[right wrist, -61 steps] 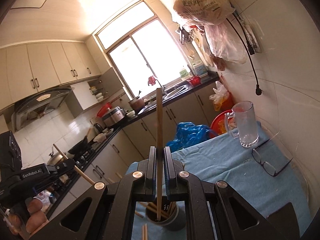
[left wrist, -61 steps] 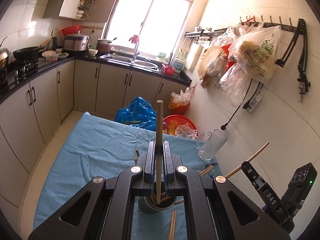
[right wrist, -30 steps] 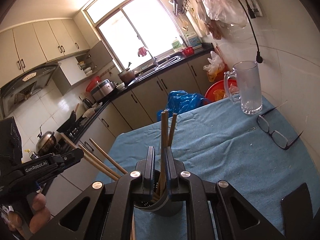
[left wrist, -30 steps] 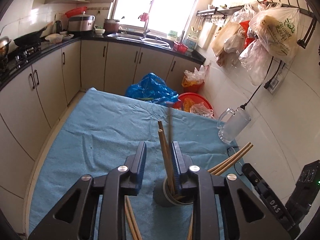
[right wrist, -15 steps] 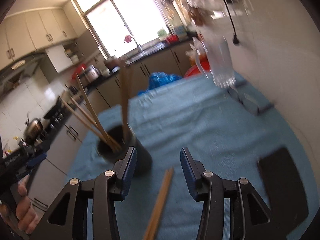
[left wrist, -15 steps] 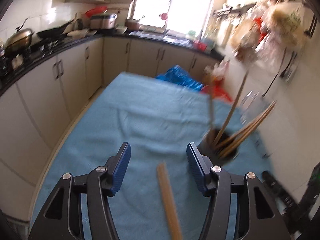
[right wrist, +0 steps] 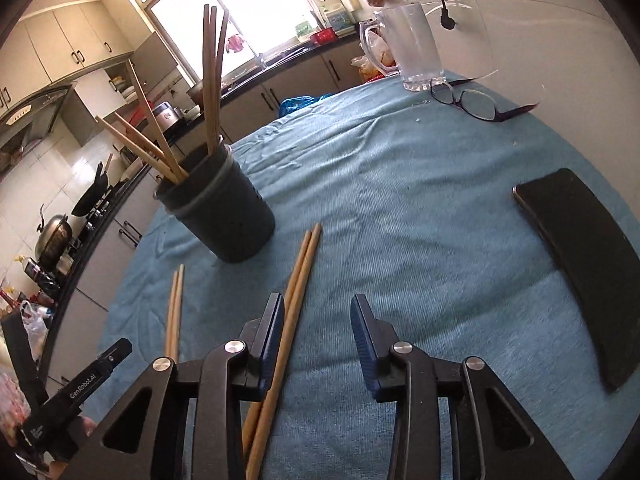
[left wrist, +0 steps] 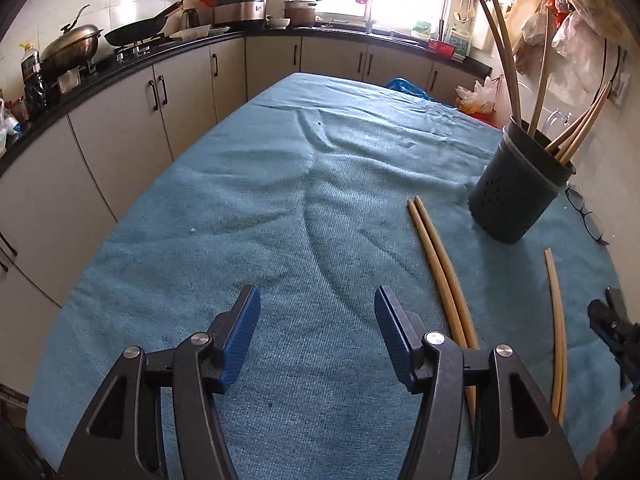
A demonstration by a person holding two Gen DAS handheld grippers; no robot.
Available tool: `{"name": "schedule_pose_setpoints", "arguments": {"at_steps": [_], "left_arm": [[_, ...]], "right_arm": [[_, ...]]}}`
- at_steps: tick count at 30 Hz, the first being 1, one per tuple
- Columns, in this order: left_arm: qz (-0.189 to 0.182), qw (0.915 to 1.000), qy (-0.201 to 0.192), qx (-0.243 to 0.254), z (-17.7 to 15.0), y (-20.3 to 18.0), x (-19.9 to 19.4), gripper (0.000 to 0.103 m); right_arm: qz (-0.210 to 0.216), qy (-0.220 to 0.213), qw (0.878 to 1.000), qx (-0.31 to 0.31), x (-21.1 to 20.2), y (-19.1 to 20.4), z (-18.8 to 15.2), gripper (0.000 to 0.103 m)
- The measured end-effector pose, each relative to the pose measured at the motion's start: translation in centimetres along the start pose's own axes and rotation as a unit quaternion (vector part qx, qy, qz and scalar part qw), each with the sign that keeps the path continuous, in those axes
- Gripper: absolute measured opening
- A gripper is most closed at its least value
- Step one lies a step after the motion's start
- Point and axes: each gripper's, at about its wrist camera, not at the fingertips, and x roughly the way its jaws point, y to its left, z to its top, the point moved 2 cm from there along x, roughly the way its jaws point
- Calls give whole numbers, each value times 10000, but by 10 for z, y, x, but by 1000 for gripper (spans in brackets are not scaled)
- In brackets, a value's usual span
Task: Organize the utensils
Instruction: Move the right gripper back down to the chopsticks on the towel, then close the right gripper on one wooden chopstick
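A dark round utensil holder [left wrist: 520,184] stands on the blue cloth and holds several wooden chopsticks [left wrist: 576,128]. It also shows in the right wrist view [right wrist: 224,212]. One pair of chopsticks [left wrist: 438,258] lies on the cloth just right of my open, empty left gripper [left wrist: 316,320]. A second pair [left wrist: 558,328] lies further right. In the right wrist view one pair [right wrist: 298,280] lies by the left finger of my open, empty right gripper [right wrist: 318,320], and the other pair [right wrist: 175,312] lies to the left.
A black phone [right wrist: 580,260], glasses [right wrist: 476,102] and a glass mug [right wrist: 412,52] are on the cloth at the right and far side. Kitchen cabinets and counter [left wrist: 160,80] run along the left. The table [left wrist: 100,280] ends at the left.
Both grippers let go of their chopsticks into the holder, opened, and pulled back and down toward the cloth. The holder now stands off to the side of each view.
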Motion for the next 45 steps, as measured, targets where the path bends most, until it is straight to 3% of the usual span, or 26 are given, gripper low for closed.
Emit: {"name": "schedule_pose_setpoints", "arguments": {"at_steps": [13,19,24,30,40,45], "left_arm": [[-314,9994,132,16,4,-3,6,61],[-370,9992,128,21,4,-4,7,61],[-408,9991,100,24,4,-4,5,61],[-424,9990,116,23,4,-4,6,61],[-332,9993,136,45,3,-4,8,61],[-281,9995,155,41,3,-5,9,61]], "right_arm": [[28,133,9999,-101,12,6,-8,37],[-153,273,9990,-310,19,17,-10,27],[-226,403,9975,-541,27,33,-14,26],[-599,468,9952,-620,27,35,-14,20],[-1074,694,9870,-973,46,41,7,20],[-1224,618,9829,-1232,56,42,15,9]]}}
